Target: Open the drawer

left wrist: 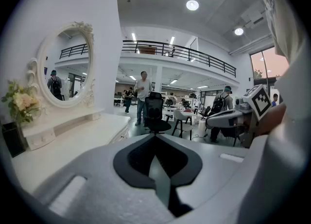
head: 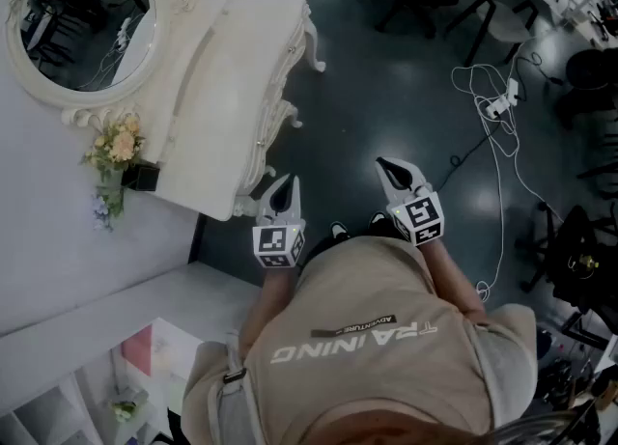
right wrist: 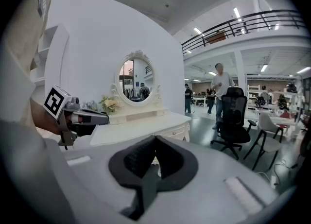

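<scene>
It looks like a large open office or lab hall with a staged bedroom corner. A mezzanine railing [left wrist: 175, 50] runs overhead, and people [left wrist: 142, 94] stand among black office chairs [left wrist: 154, 113]. Cables [head: 494, 140] trail over the dark floor [head: 386, 67]. An ornate white surface [head: 232, 76] carries an oval mirror [head: 82, 18] and flowers [head: 116, 144].

Left claw [head: 286, 182], right claw [head: 384, 164]: both closed, empty.

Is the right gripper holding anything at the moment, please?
No, the right gripper has its jaws shut together with nothing between them.
</scene>
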Tool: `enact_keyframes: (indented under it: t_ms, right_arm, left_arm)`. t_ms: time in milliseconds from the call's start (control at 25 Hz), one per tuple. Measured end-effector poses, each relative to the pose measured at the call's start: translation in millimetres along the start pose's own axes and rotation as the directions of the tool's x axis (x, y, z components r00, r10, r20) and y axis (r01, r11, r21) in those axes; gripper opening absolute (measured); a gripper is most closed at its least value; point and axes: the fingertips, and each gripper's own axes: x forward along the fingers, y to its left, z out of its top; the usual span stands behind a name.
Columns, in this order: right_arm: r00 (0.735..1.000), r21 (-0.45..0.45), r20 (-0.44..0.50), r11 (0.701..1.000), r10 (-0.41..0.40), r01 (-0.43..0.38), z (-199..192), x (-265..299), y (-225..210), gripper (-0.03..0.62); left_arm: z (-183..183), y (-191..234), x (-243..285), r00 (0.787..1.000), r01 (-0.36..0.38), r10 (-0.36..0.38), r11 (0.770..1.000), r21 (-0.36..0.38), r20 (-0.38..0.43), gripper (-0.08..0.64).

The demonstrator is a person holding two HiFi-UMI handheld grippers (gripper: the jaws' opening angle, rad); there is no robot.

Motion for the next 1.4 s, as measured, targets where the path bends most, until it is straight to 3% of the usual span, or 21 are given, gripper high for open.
enact_keyframes:
  t_ms: [480, 680, 1120, 1320, 1400]
  right_arm:
    - [1.0, 0.044, 0.011, 0.999, -0.026, 0.026, -5, 5, -12, 0.002]
    - [1.0, 0.028, -0.006, 1.0, 0.003, -0.003, -5, 10, -29, 0.002]
    - [0.991, 0.033, 0.045, 0.992, 0.123, -0.124, 13, 59, -133, 0.002]
    - [0.985, 0.027, 0.056, 0.986, 0.163, -0.165, 18, 80, -185, 0.003]
    - [0.981, 0.023, 0.05, 0.982, 0.189, -0.19, 18, 82, -196, 0.003]
  left_arm:
    - [8, 7, 33, 0.999, 0.047, -0.047, 0.998, 0.032, -0.012, -0.002]
    - [5, -4, 55, 0.998, 0.051, -0.05, 0.999, 0.013, -0.038, -0.002]
    - [41, -30, 152, 0.998, 0.005, -0.003, 1.0, 0.018, -0.067, -0.002]
    - [66, -50, 207, 0.998, 0.001, 0.009, 0.99, 0.139, -0.066, -0.002]
    - [70, -59, 224, 0.998, -0.004, 0.01, 0.993, 0.116, -0.054, -0.002]
